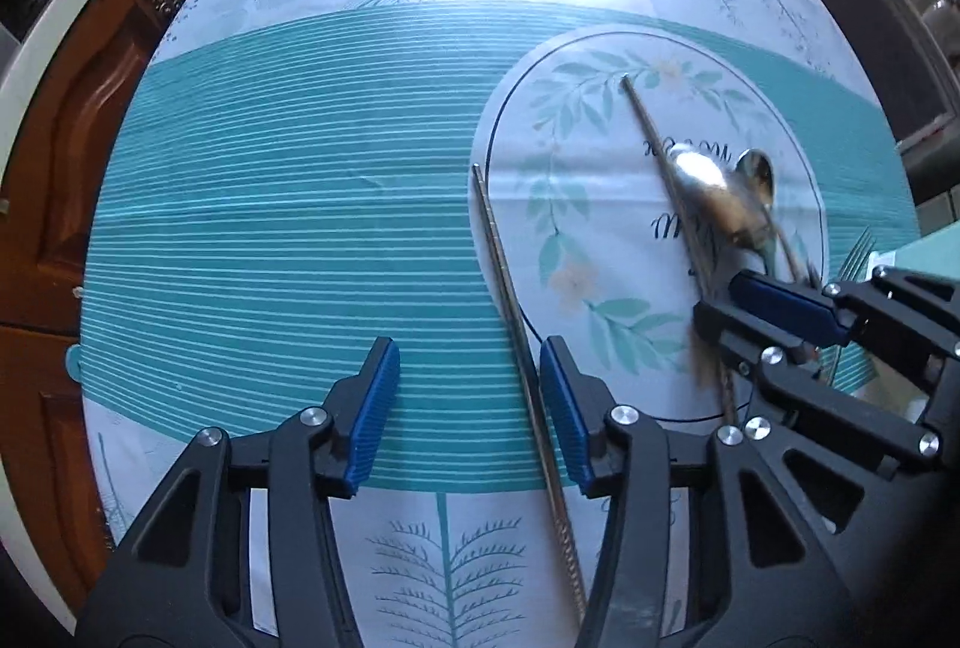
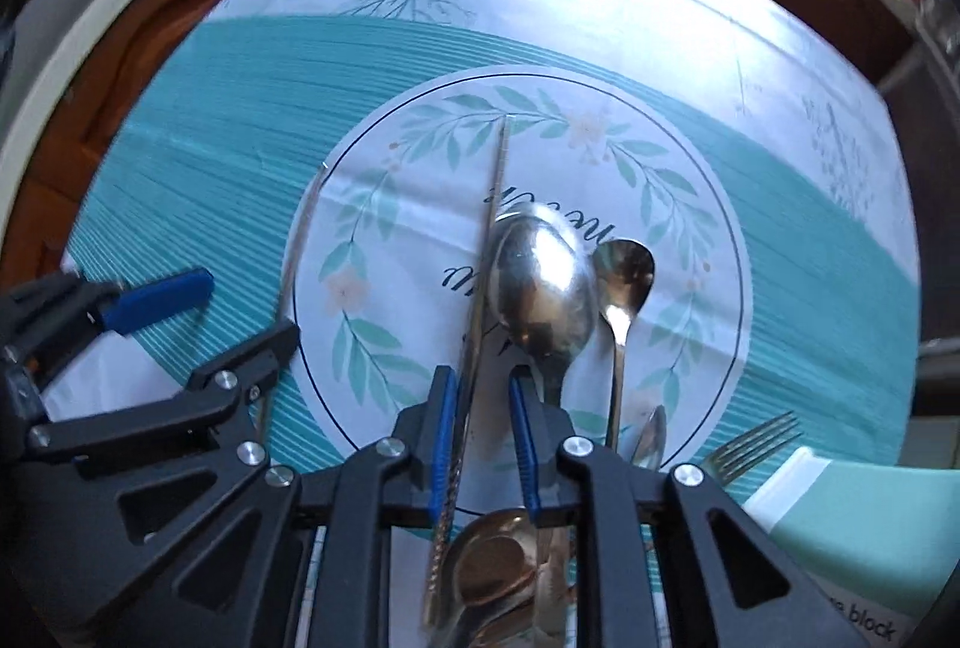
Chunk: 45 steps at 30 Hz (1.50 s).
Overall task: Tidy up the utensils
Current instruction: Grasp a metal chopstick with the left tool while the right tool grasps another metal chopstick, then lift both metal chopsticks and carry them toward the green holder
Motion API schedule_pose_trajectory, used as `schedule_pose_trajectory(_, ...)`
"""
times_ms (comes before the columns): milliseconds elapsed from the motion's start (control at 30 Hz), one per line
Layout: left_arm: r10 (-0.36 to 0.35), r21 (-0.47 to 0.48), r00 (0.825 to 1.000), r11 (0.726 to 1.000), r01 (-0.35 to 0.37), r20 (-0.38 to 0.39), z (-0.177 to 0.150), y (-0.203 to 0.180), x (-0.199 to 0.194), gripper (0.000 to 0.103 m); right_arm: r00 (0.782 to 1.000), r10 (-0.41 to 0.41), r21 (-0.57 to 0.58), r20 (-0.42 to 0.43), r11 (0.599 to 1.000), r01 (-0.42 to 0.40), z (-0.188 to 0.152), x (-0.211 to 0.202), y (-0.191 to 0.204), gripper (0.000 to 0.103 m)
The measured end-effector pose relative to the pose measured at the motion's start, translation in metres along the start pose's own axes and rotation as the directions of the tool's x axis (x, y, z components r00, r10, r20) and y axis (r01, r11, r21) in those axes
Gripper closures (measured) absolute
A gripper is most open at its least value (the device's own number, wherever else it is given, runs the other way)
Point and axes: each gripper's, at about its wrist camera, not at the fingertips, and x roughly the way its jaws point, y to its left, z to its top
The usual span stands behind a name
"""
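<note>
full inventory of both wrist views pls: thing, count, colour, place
chopsticks: 2, steel; one between the left fingers, one between the right fingers
large spoon: 1, silver, on the printed circle
small spoon: 1, silver, right of the large spoon
fork: 1, silver, near right
more spoons: count unclear, gold, under the right gripper
tablecloth: 1, teal and white
box: 1, pale green, lower right
left gripper: open
right gripper: open around a chopstick
</note>
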Motion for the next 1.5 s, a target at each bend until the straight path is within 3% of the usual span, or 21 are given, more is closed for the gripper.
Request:
schedule_pose_trajectory(100,0.004,0.005,1.0,1.0,-0.004,-0.022,0.002,-0.002,0.001,0.056,1.0,0.002,-0.021,0.001,1.0,-0.002,-0.001,0.0,0.003,0.096)
schedule_pose_trajectory(233,0.007,0.018,0.999,1.0,-0.006,-0.039,-0.002,-0.003,-0.001,0.06,1.0,0.011,-0.023,0.014,1.0,-0.011,-0.003,-0.001,0.005,0.096)
schedule_pose_trajectory(267,0.002,0.022,0.999,1.0,-0.001,-0.042,-0.005,-0.004,-0.002,0.065,0.999,0.04,-0.014,0.013,0.999,-0.04,-0.004,-0.001,0.004,0.097)
schedule_pose_trajectory(367,-0.018,0.051,0.999,0.998,0.02,-0.046,-0.012,-0.004,-0.008,0.095,0.992,0.124,0.029,0.022,0.992,-0.125,-0.01,-0.002,-0.003,0.098)
schedule_pose_trajectory(400,-0.021,0.054,0.999,0.998,0.023,-0.045,-0.014,-0.006,-0.009,0.098,0.989,0.141,0.044,0.034,0.989,-0.142,-0.014,-0.002,-0.007,0.098)
schedule_pose_trajectory(467,-0.035,0.053,0.999,0.998,0.037,-0.03,-0.019,-0.008,-0.013,0.1,0.983,0.17,0.064,0.066,0.983,-0.174,-0.018,-0.005,-0.012,0.098)
schedule_pose_trajectory(567,-0.131,0.001,0.991,0.991,0.131,0.002,-0.025,0.0,-0.015,0.1,0.969,0.209,0.075,0.135,0.972,-0.221,-0.031,-0.017,-0.018,0.098)
schedule_pose_trajectory(700,-0.138,0.004,0.986,0.99,0.138,0.097,-0.037,0.001,-0.026,0.1,0.949,0.235,0.079,0.21,0.963,-0.256,-0.042,-0.034,-0.02,0.098)
schedule_pose_trajectory(800,-0.142,0.013,0.971,0.99,0.143,0.191,-0.046,-0.002,-0.047,0.1,0.915,0.275,0.074,0.294,0.948,-0.309,-0.052,-0.048,-0.028,0.098)
schedule_pose_trajectory(900,-0.14,0.04,0.937,0.99,0.135,0.32,-0.056,-0.005,-0.08,0.1,0.879,0.287,0.066,0.38,0.94,-0.335,-0.059,-0.059,-0.029,0.098)
schedule_pose_trajectory(933,-0.139,0.047,0.923,0.99,0.131,0.36,-0.059,-0.006,-0.09,0.1,0.856,0.294,0.06,0.425,0.935,-0.35,-0.066,-0.068,-0.032,0.098)
schedule_pose_trajectory(1033,-0.162,0.081,0.85,0.987,0.141,0.501,-0.071,-0.014,-0.13,0.1,0.805,0.289,0.047,0.518,0.93,-0.364,-0.08,-0.085,-0.038,0.098)
schedule_pose_trajectory(1133,-0.188,0.112,0.784,0.982,0.151,0.592,-0.078,-0.029,-0.157,0.101,0.733,0.274,0.031,0.623,0.927,-0.373,-0.103,-0.11,-0.047,0.098)
schedule_pose_trajectory(1200,-0.208,0.144,0.73,0.978,0.15,0.651,-0.086,-0.038,-0.179,0.103,0.691,0.272,0.02,0.669,0.924,-0.382,-0.115,-0.123,-0.052,0.098)
schedule_pose_trajectory(1233,-0.219,0.159,0.71,0.976,0.151,0.669,-0.087,-0.04,-0.189,0.103,0.661,0.264,0.015,0.702,0.923,-0.385,-0.123,-0.132,-0.056,0.098)
schedule_pose_trajectory(1300,-0.251,0.202,0.671,0.968,0.152,0.698,-0.092,-0.055,-0.209,0.103,0.628,0.247,0.015,0.738,0.925,-0.381,-0.129,-0.142,-0.059,0.098)
schedule_pose_trajectory(1500,-0.337,0.3,0.591,0.94,0.164,0.733,-0.102,-0.097,-0.261,0.103,0.52,0.159,0.032,0.839,0.941,-0.338,-0.156,-0.178,-0.077,0.098)
